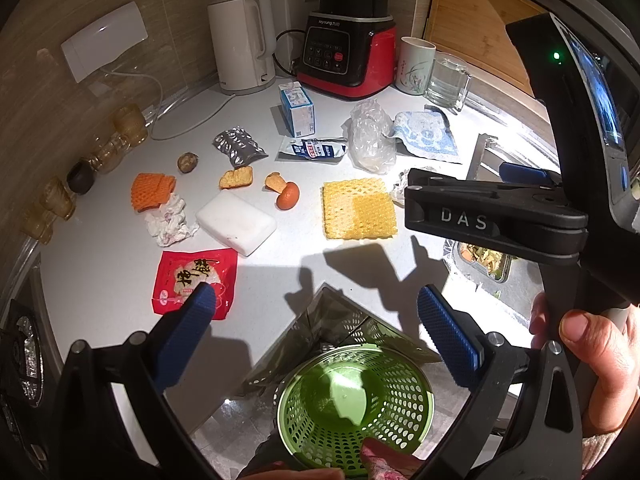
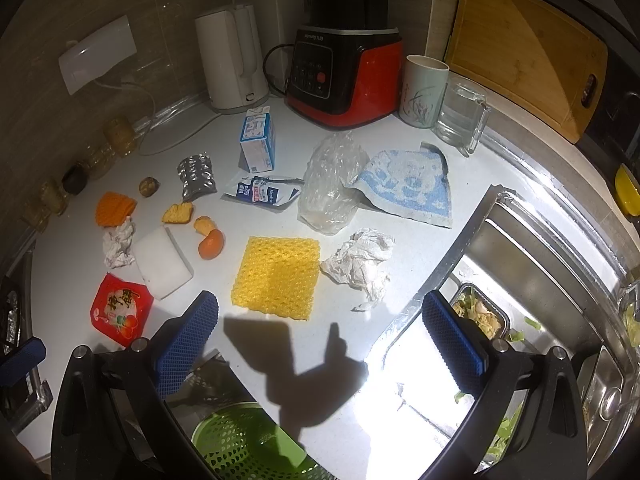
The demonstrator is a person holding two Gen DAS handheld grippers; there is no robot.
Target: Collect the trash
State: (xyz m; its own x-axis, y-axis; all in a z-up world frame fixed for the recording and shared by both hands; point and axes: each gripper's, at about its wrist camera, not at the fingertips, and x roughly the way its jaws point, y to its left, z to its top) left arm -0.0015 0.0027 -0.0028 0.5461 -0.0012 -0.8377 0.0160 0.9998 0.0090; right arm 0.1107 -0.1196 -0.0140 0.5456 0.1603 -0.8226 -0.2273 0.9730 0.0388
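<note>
White worktop (image 2: 280,152), trash scattered across it: yellow foam net (image 2: 277,276) at centre; crumpled white paper (image 2: 360,264) just to its right; clear plastic bag (image 2: 332,184) behind it, touching a blue-and-white cloth (image 2: 408,184); torn blue-and-white wrapper (image 2: 264,192) and small milk carton (image 2: 258,144), upright, further back; silver foil pack (image 2: 196,176); orange foam net (image 2: 114,208); crumpled tissue (image 2: 118,244); white foam block (image 2: 162,264); peel pieces and a small orange (image 2: 211,245); red snack packet (image 2: 120,312) at the near left. Green perforated bin (image 1: 356,400) stands below the worktop's near edge, on the floor. Left gripper (image 1: 316,320): fingers spread wide, empty, above the bin and worktop edge. Right gripper (image 2: 320,336): fingers spread wide, empty, above the worktop's near edge beside the sink (image 2: 540,280). Kettle (image 2: 232,56), blender (image 2: 344,72), cup and glass mug at the rear wall.
</note>
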